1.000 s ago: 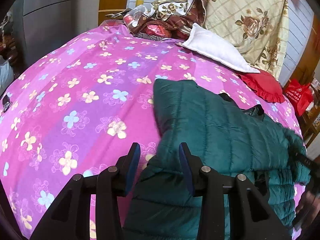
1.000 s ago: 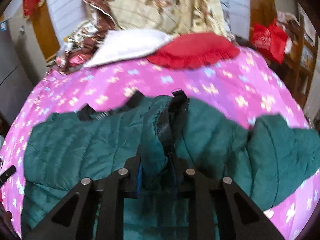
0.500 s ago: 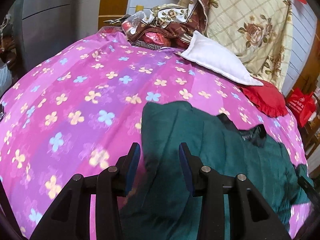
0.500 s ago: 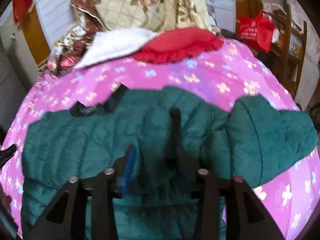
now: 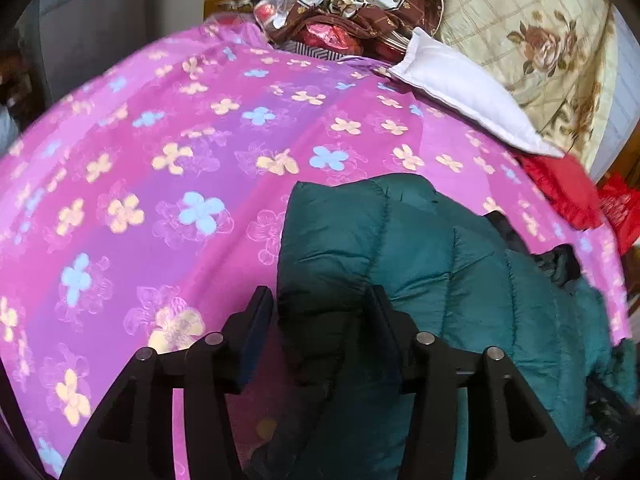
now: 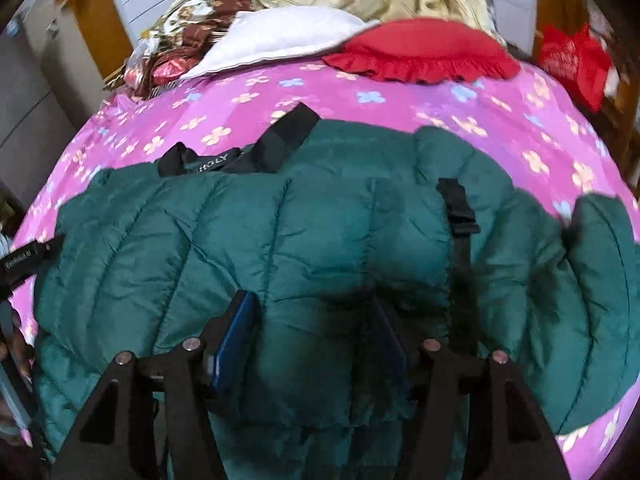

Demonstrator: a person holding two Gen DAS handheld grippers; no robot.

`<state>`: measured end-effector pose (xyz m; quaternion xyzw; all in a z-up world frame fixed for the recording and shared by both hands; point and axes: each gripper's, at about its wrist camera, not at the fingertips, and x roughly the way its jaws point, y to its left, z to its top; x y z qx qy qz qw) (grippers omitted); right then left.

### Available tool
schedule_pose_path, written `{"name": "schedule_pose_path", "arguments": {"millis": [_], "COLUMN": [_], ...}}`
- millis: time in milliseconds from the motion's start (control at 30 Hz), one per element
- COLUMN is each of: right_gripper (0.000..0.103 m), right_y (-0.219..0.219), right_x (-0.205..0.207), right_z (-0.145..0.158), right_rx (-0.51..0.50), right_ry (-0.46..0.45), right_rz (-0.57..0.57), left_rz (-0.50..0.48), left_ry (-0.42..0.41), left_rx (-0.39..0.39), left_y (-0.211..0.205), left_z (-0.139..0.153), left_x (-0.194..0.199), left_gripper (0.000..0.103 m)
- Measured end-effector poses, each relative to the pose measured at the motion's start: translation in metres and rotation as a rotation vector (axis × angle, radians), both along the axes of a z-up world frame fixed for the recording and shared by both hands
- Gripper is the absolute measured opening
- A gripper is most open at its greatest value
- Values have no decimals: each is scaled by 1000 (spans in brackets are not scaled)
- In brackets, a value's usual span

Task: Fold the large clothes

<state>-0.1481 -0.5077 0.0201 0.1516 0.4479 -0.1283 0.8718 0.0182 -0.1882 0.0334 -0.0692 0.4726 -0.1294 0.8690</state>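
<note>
A dark green puffer jacket [image 5: 440, 260] lies spread on the pink flowered bedspread [image 5: 180, 168]. My left gripper [image 5: 320, 304] straddles the jacket's left edge. Its jaws are opening, the padded edge sits between them, and the left pad stands just off the fabric. In the right wrist view the jacket [image 6: 240, 232] fills the middle, with its black collar [image 6: 240, 156] at the far side. A sleeve with a black cuff [image 6: 456, 208] lies folded over the body. My right gripper [image 6: 312, 304] hovers just above it, its jaws opening and gripping nothing. The other sleeve [image 6: 600, 260] sticks out to the right.
At the head of the bed lie a white pillow [image 6: 280, 36], a red frilled cushion [image 6: 420, 56], a floral quilt [image 5: 532, 40] and a heap of brown clothes [image 5: 340, 20]. A red bag [image 6: 572, 60] hangs at the right. A grey cabinet [image 5: 88, 28] stands left.
My right gripper has let go of the black-cuffed sleeve, which now lies flat across the jacket. My left gripper has sunk toward the jacket's left edge, and its jaws have widened around it.
</note>
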Motion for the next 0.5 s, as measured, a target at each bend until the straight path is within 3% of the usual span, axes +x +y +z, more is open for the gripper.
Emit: {"name": "schedule_pose_path", "arguments": {"millis": [133,267,400,500], "right_gripper": [64,69,71,71], "right_y": [-3,-16,-30,-37], "right_x": [-5,-30,-42,-43], "right_z": [13,33,33,27], "right_rx": [50,76,103,115], "right_ry": [-14,-84,-89,-78], "right_rz": [0,-27,-52,-66], "left_rz": [-26,-11,-31,-71], "left_ry": [9,5,67,111], "left_rx": [-173,-234,-298,-273], "left_y": [24,41,38,23], "left_z": [13,19,8,0], "left_x": [4,14,26,30], "left_gripper": [32,49,50,49]}}
